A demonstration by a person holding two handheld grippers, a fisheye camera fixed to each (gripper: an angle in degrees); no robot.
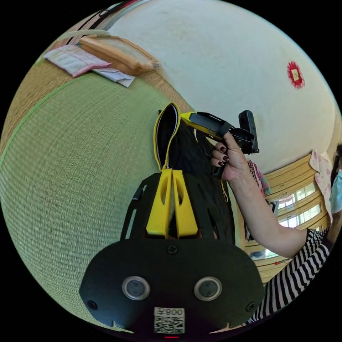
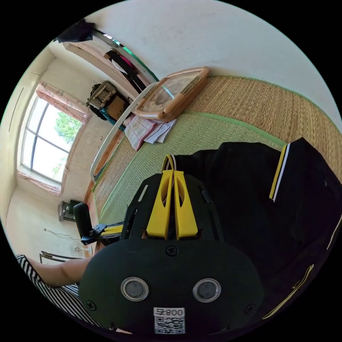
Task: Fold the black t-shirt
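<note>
Black t-shirt (image 2: 249, 199) is held up off the green mat (image 1: 71, 160). Left gripper (image 1: 172, 171): jaws pressed together on its yellow-trimmed edge. Right gripper (image 2: 173, 171): jaws likewise pinched on fabric w/ striped trim. Framed board (image 2: 171, 94) lies far, by wall.

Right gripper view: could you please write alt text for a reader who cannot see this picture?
The right gripper, its yellow jaws closed, pinches the collar of a black t-shirt with yellow and white trim, held over a green woven mat. Behind lie a framed picture and folded cloths; a window is at left.
</note>
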